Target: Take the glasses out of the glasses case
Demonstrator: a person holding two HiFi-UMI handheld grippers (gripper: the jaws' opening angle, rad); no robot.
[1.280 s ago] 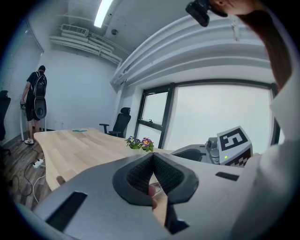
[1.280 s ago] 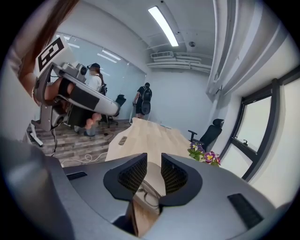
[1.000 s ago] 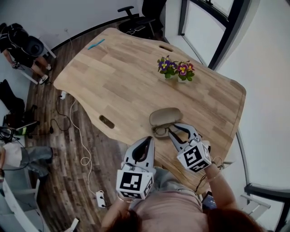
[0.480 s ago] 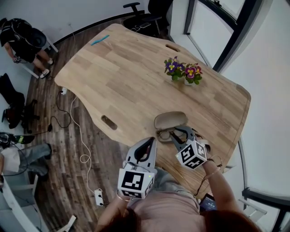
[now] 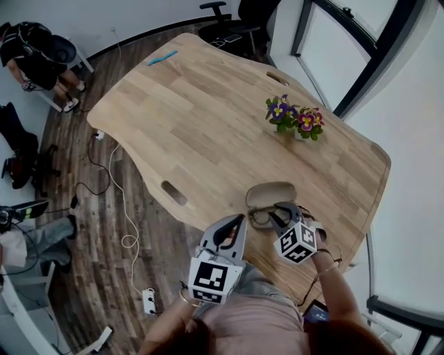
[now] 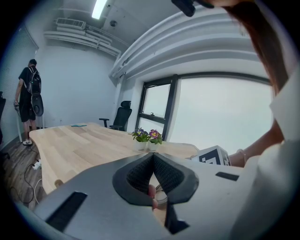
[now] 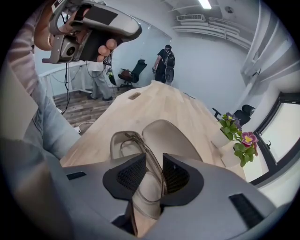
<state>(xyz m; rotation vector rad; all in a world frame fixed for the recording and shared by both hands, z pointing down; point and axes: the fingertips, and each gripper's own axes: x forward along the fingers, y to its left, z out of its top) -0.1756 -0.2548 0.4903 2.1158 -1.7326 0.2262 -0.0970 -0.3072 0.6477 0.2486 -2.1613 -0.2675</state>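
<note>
An open beige glasses case lies near the table's front edge. Thin-framed glasses rest at its near half. My right gripper reaches over them from the right. In the right gripper view its jaws stand narrow, with the glasses' rim running up between the pads. The case's lid lies open behind. My left gripper hovers off the table's edge, left of the case. It is shut and holds nothing.
Two small pots of flowers stand on the table beyond the case. A blue object lies at the far end. A person stands at the top left, with office chairs behind. Cables and a power strip lie on the floor.
The right gripper's jaws stood wide beside the glasses a second ago and have narrowed onto the frame. The head view has shifted slightly. The left gripper has kept its place.
</note>
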